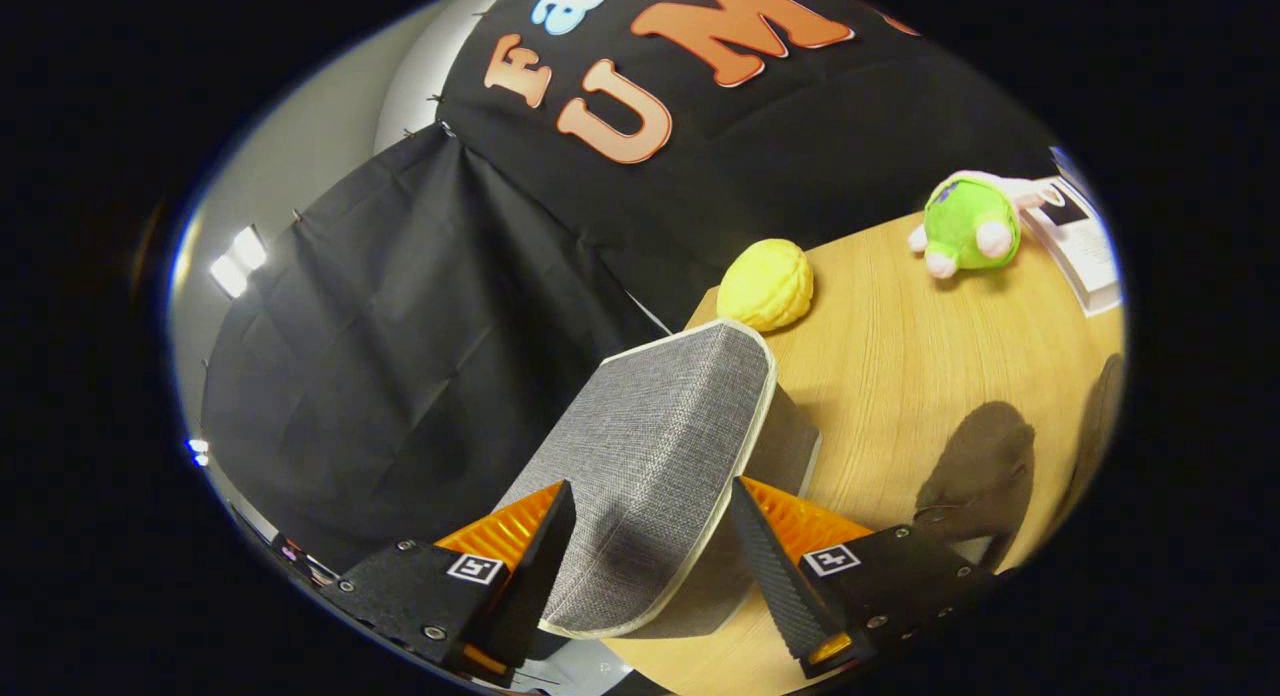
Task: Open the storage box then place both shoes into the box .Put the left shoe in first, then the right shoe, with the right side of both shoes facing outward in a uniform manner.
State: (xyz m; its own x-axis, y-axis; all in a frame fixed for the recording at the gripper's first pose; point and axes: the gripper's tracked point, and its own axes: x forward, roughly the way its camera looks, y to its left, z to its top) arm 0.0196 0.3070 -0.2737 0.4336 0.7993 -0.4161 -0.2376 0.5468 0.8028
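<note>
Seemingly clamped on the grey box lid (655,456), the hand-held gripper (650,556) hangs over a wooden table (900,376) by black cloth (400,326).

The gripper (650,541) has two wedge-shaped jaws with ribbed inner faces, tapering to narrow tips. Each sits on a dark, speckled block fastened with small silver screws. A square white tag with a black mark is stuck on top of each block, beside the ribbed part.

grey fabric storage box lid (655,456), tilted, between fingers
</note>
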